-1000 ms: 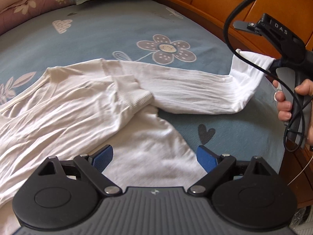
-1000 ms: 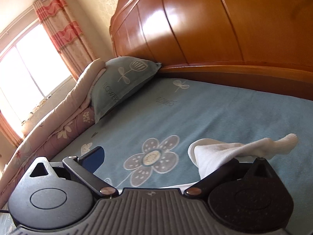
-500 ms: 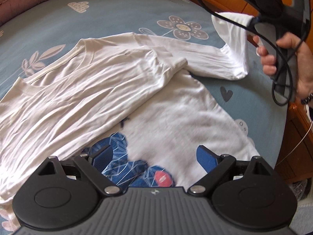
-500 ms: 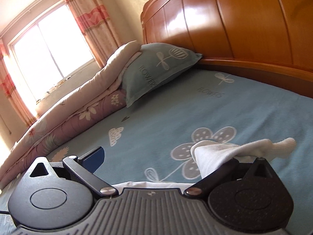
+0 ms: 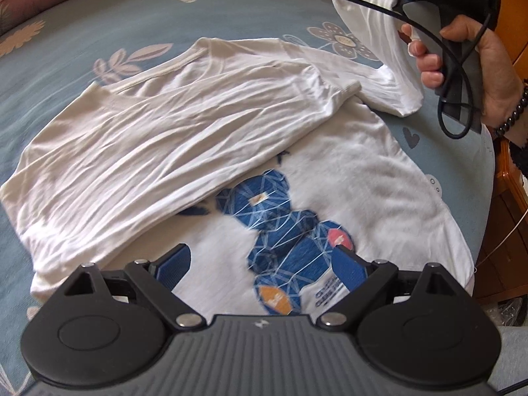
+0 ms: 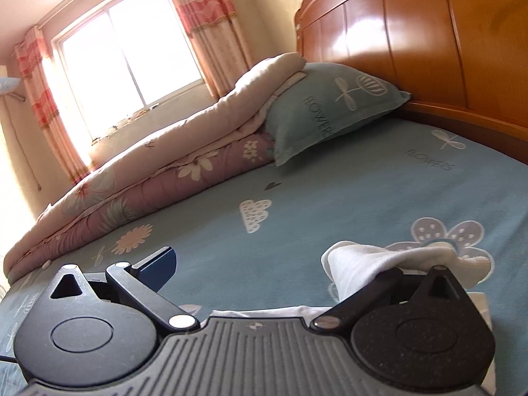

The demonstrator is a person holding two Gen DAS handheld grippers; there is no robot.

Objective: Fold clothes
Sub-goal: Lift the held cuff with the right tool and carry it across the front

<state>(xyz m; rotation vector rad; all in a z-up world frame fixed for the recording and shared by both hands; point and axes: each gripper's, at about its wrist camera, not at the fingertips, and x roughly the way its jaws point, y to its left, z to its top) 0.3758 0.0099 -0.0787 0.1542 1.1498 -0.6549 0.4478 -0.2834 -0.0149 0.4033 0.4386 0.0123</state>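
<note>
Sleeve (image 6: 379,260) drapes over wide right claw (image 6: 264,260); left claw (image 5: 260,257), wide, empty, hovers above shirt (image 5: 379,171) on bed (image 5: 99,16).

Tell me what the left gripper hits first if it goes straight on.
Probably the shirt: the open left gripper points down at its blue print, with nothing between. Depth is hard to judge.

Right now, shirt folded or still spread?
Partly folded. One sleeve lies across the shirt front, covering part of the blue print. The other sleeve is lifted off the bed by the right gripper.
</note>
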